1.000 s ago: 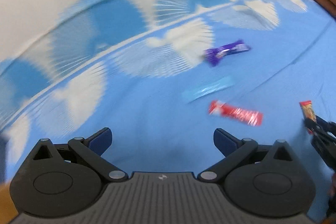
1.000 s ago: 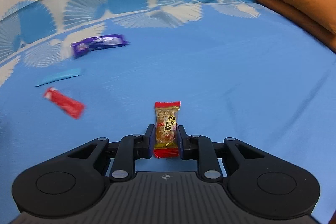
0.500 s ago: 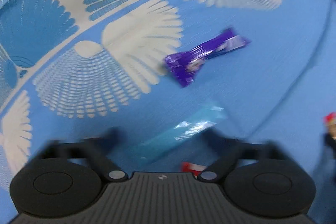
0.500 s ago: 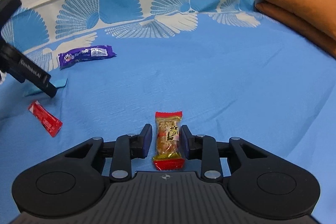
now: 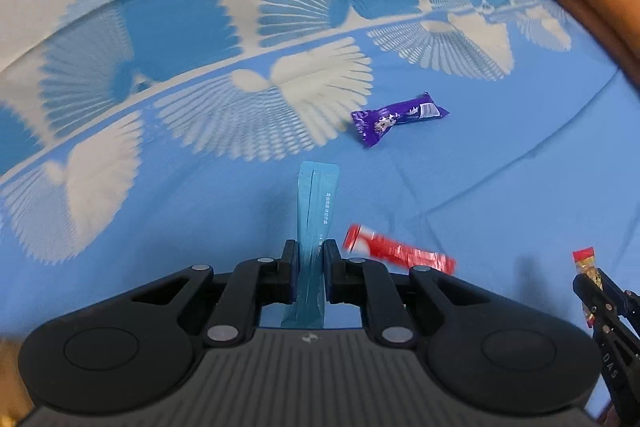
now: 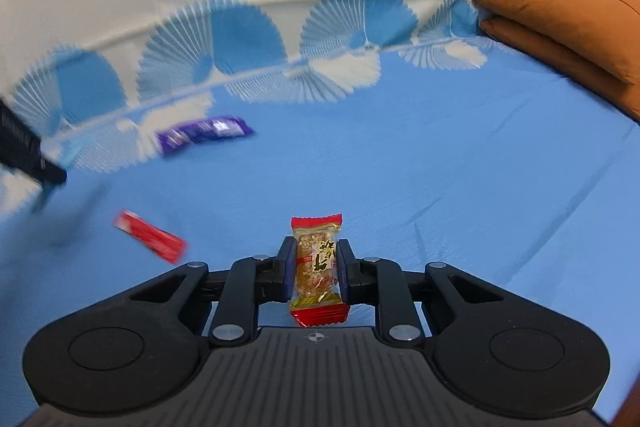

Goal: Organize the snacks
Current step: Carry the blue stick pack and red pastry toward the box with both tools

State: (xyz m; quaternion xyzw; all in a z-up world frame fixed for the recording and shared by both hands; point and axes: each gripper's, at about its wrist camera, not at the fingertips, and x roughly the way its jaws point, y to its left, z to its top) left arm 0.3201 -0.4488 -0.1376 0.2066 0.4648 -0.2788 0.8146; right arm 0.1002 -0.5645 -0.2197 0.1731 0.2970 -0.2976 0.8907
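Note:
My left gripper [image 5: 311,254] is shut on a light blue stick packet [image 5: 314,203] that points forward above the blue bed sheet [image 5: 500,167]. My right gripper [image 6: 317,254] is shut on a nut bar in a clear wrapper with red ends [image 6: 317,267]; it also shows at the right edge of the left wrist view [image 5: 585,263]. A purple bar [image 5: 396,118] lies on the sheet ahead, also in the right wrist view [image 6: 202,134]. A red packet [image 5: 398,253] lies just right of my left fingers, and left of my right gripper [image 6: 150,235].
Stacked orange pillows [image 6: 568,27] lie at the far right of the bed. A cream cover with blue fan patterns [image 6: 248,39] runs along the back. My left gripper's body [image 6: 24,155] shows at the left edge of the right wrist view.
My left gripper went from open to down over the light blue packet, shut on it and lifted it. My right gripper kept hold of the nut bar and moved little.

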